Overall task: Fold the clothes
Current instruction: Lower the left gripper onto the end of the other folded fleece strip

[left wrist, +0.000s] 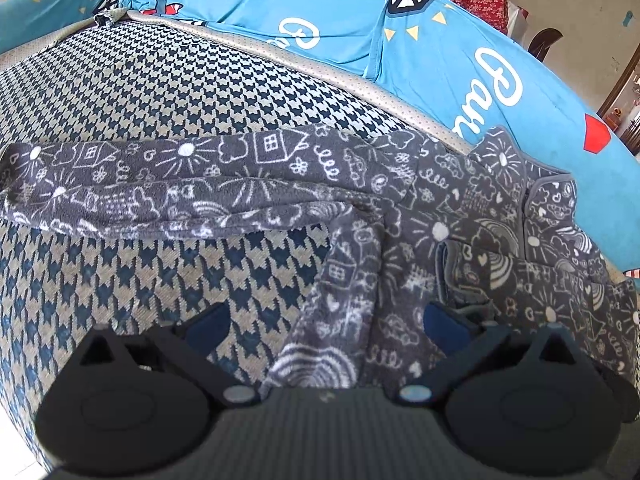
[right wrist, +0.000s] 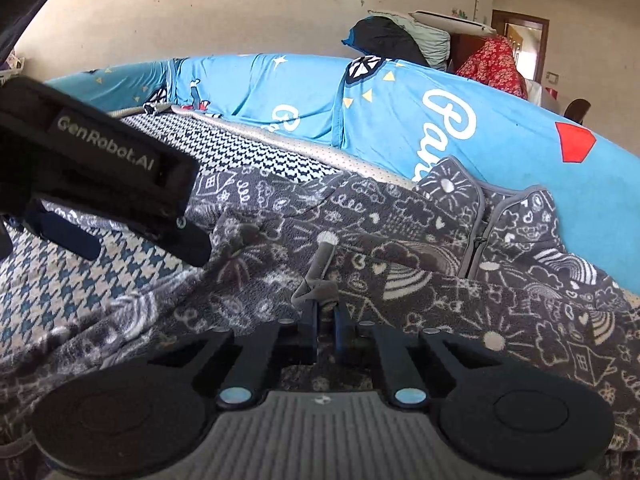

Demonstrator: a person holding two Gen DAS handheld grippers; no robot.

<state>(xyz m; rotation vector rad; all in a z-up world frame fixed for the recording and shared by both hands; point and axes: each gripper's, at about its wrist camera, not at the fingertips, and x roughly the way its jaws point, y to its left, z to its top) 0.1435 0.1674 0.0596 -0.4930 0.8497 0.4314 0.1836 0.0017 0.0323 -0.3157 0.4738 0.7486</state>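
The grey patterned garment (right wrist: 440, 248) is cut off by the lower and right edges, part of it being hidden behind the left gripper (right wrist: 120, 184), whose fingertips are blurred.

Left wrist cam is sitting right behind the left hand-held gripper (left wrist: 326, 330), tilting steeply down at the garment (left wrist: 400, 216) and houndstooth cushion (left wrist: 160, 80), very close. Right wrist cam is riding behind the right hand-held gripper (right wrist: 327, 316), aiming shallower, catching the wall (right wrist: 240, 8) beyond. It's looking in from the right, seeing the left unit at its left edge. Both are sharing the garment, the cushion and the blue cover (left wrist: 460, 52) behind.
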